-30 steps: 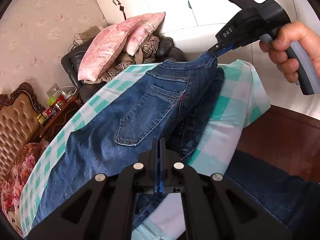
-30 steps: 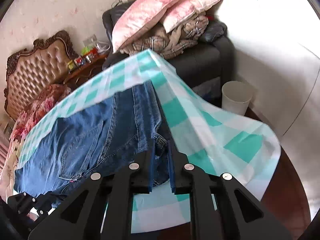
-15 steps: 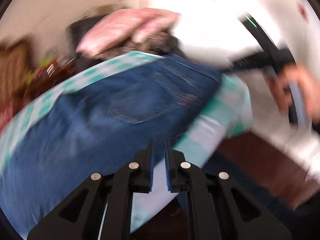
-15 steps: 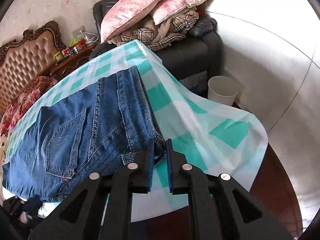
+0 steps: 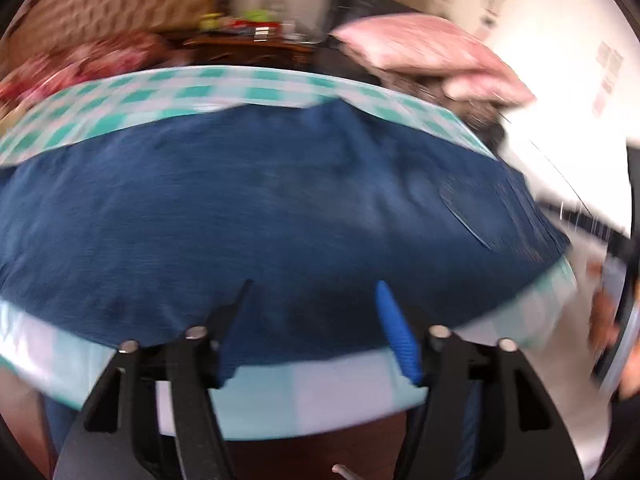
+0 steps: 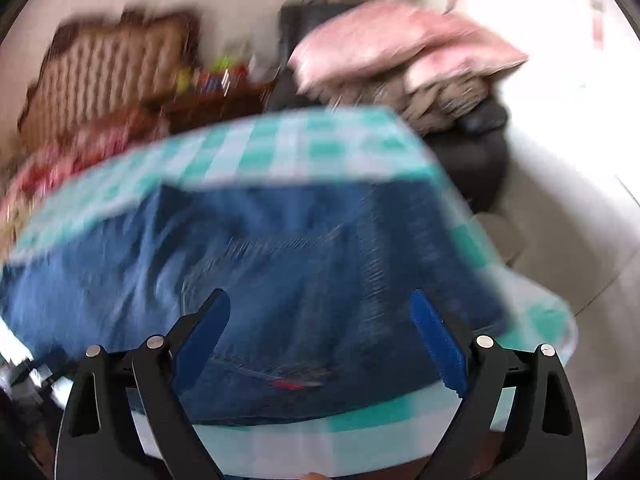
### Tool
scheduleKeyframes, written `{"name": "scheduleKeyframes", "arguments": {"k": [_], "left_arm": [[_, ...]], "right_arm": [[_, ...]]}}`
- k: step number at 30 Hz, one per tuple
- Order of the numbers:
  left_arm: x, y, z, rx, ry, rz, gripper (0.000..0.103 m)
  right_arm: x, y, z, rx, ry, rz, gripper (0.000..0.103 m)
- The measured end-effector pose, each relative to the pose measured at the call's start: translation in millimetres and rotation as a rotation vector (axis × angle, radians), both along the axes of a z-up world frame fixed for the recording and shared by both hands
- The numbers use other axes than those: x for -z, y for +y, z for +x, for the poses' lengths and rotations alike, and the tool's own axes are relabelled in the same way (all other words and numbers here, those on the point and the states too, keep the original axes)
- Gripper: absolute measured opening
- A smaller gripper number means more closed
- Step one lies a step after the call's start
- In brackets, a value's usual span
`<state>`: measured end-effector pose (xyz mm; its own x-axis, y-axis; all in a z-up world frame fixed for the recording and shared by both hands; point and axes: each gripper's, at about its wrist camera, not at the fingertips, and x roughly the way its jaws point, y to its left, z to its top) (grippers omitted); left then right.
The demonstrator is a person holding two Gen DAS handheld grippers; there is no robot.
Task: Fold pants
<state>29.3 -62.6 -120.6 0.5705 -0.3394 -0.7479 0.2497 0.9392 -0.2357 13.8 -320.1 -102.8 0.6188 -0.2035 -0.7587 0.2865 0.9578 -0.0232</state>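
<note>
Where the teal-and-white checked cloth (image 5: 168, 96) covers the table, the jeans (image 5: 280, 208) lie flat across it, with a pink pillow (image 6: 392, 40) on a dark chair, a tufted headboard (image 6: 104, 64) and a cluttered wooden stand behind. The left gripper (image 5: 316, 300) and the right gripper (image 6: 320, 312) have just been opening; both stand apart over the jeans' near edge, pads clear of the denim. Motion blur smears both views, so seams, pocket and small items cannot be made out.

My left gripper (image 5: 314, 292) has just been opening and its 2 fingers now stand apart with nothing pinched between them. My right gripper (image 6: 320, 300) has just been opening too, spread wider and holding nothing.
</note>
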Motion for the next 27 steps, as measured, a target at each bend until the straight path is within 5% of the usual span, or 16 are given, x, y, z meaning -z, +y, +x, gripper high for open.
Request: {"name": "scheduleKeyframes", "arguments": {"k": [5,7,9,13,19,22,27], "left_arm": [[-20,39,14,-0.184,-0.075,0.063,0.102],[-27,55,18,-0.216,-0.169,0.106,0.101],[-28,68,29,-0.213,-0.187,0.163,0.101],[-34,79,65,-0.162,-0.18,0.143,0.099],[-19,62,155,-0.085,-0.059,0.112,0.069],[7,59,186,-0.093,0.049,0.142,0.041],[15,84,206,-0.222,0.044,0.177,0.04]], "right_arm": [[32,16,17,0.042,0.12,-0.06,0.088],[37,19,16,0.047,0.116,-0.081,0.089],[41,13,13,0.057,0.114,-0.032,0.092],[46,13,12,0.029,0.116,-0.01,0.096],[46,16,19,0.044,0.134,-0.002,0.098],[46,17,20,0.046,0.138,-0.004,0.098],[47,15,22,0.046,0.139,-0.003,0.098]]}}
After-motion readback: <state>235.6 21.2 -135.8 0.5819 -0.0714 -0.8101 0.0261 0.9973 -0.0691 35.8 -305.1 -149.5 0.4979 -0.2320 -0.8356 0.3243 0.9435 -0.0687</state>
